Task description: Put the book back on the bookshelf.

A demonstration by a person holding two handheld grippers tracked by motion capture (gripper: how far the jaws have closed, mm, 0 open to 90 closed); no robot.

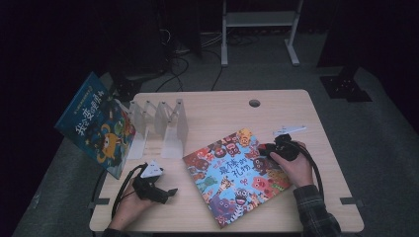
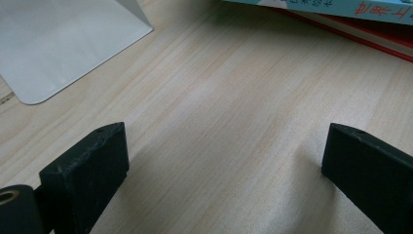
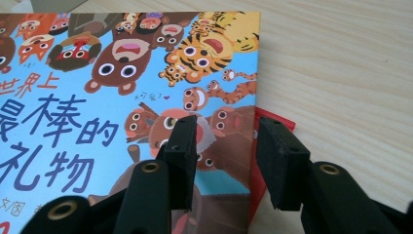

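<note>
A picture book [image 1: 236, 175] with cartoon animals on a blue cover lies flat in the middle of the wooden table [image 1: 217, 106]. My right gripper [image 1: 264, 148] is at the book's right edge. In the right gripper view the gripper [image 3: 228, 124] stands open: one jaw is over the cover [image 3: 97, 73], the other beyond the edge, where a red strip [image 3: 275, 119] sticks out from under the cover. My left gripper [image 1: 170, 192] rests near the front left of the table. Its jaws [image 2: 226, 131] are wide open over bare wood, and the book's edge [image 2: 341, 9] lies beyond them.
A second picture book [image 1: 96, 123] leans upright against a translucent divider rack [image 1: 163, 121] at the table's left; its base plate [image 2: 58, 44] lies flat on the wood. A cable hole [image 1: 254, 103] sits near the far edge. A white frame [image 1: 259, 19] stands on the floor behind.
</note>
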